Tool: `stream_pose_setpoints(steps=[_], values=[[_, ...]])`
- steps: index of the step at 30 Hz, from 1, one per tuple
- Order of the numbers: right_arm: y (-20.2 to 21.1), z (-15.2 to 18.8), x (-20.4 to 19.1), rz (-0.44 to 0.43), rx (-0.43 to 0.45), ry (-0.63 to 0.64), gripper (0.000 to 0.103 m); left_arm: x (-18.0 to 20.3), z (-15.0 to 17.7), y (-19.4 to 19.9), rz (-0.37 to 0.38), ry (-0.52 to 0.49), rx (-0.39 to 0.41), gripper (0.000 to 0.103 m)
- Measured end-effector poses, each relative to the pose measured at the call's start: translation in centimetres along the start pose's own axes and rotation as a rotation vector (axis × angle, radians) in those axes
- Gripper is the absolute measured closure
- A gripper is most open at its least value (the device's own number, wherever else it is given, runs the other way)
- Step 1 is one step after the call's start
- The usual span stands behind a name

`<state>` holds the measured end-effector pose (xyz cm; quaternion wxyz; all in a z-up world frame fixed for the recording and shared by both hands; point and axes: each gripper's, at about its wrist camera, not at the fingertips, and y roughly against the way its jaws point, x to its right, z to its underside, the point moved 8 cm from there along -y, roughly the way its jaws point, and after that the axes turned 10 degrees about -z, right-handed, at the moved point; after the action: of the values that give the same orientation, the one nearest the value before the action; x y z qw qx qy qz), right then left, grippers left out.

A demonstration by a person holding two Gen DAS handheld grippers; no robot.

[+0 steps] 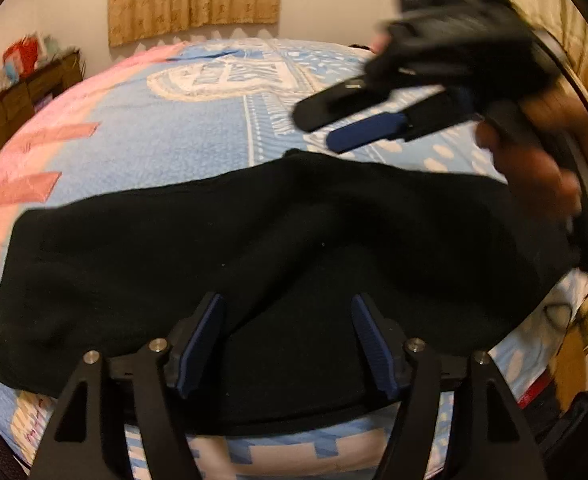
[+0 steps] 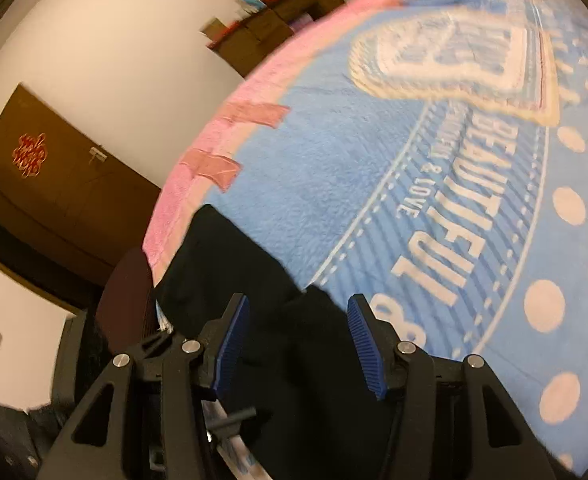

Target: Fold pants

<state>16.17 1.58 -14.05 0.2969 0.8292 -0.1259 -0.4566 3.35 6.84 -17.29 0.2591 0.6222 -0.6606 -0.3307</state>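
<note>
While both tongs, left (image 1: pixel 287 346) and right (image 2: pixel 298 346), gape empty, matte black pants (image 1: pixel 213 256) seemingly lie folded on fleecy blanket (image 1: pixel 173 136).

Black pants (image 1: pixel 253 248) sprawled across the near blanket (image 1: pixel 153 140), wide bare blanket beyond them, right gripper (image 1: pixel 334 128) hanging over the far right (blurred), dark shelves (image 1: pixel 21 100) lining the left wall.
</note>
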Motion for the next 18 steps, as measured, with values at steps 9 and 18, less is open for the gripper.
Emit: stream_pose_setpoints(steps=[9, 18], values=[[-1.8, 0.5, 0.9, -0.145, -0.162, -0.159, 0.069, 1.1, 0.6, 0.1, -0.015, -0.063, 0.006, 0.022], [-4.0, 0.6, 3.0, -0.339, -0.169, -0.385, 0.068, 1.2, 0.9, 0.3, -0.008, -0.075, 0.011, 0.017]])
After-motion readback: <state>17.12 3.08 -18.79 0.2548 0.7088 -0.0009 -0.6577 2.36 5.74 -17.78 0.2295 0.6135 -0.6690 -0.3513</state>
